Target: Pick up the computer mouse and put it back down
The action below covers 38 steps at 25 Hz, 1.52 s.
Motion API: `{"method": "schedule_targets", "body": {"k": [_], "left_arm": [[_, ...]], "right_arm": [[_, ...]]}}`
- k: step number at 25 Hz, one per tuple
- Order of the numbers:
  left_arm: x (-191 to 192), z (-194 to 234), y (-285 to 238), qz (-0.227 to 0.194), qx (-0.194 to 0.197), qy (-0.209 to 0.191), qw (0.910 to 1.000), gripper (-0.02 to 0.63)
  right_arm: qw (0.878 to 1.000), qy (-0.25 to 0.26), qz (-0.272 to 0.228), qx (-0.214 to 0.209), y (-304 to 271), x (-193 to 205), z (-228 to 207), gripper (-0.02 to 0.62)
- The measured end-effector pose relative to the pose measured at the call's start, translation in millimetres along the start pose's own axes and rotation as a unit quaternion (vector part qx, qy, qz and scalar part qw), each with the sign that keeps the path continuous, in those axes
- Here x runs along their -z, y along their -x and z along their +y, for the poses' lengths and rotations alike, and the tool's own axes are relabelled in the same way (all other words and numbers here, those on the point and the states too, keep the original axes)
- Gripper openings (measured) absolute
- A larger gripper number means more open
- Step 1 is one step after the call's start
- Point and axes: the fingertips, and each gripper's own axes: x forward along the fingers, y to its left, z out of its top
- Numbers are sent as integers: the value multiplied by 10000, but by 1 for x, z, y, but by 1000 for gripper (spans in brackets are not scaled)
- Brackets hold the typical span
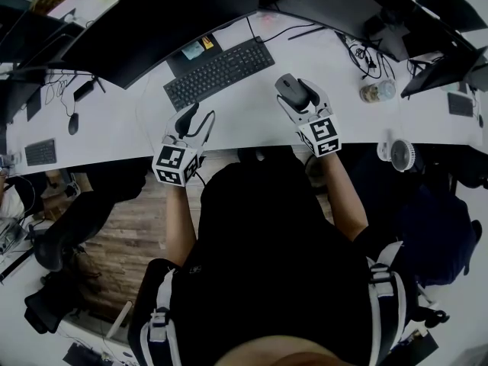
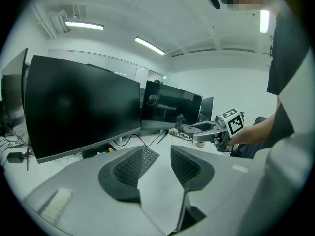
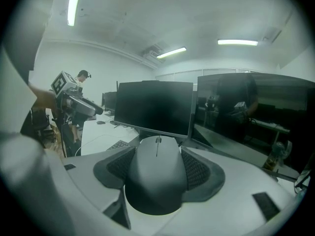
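Gripping the mouse (image 3: 156, 176) by its sides, your right tool (image 1: 299, 96) holds it level for setting down; your left tool (image 2: 155, 164) hangs wide, empty.

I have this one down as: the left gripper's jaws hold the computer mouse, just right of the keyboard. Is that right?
No: it is the right gripper whose jaws hold the computer mouse, as the right gripper view shows. The left gripper stands open and empty. The mouse is indeed just right of the keyboard.
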Motion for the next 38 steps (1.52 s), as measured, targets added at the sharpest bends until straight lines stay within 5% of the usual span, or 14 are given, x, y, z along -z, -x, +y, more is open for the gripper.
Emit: {"method": "schedule_targets", "body": {"k": [15,38], "left_arm": [[7,-4,1,54,216,-2,9998,178],[25,10,10,299,-198,285,9990,178]], "right_arm": [[9999,23,9,108,1,-1,6,295],[9952,89,446,-864,-53,34,53,295]]}}
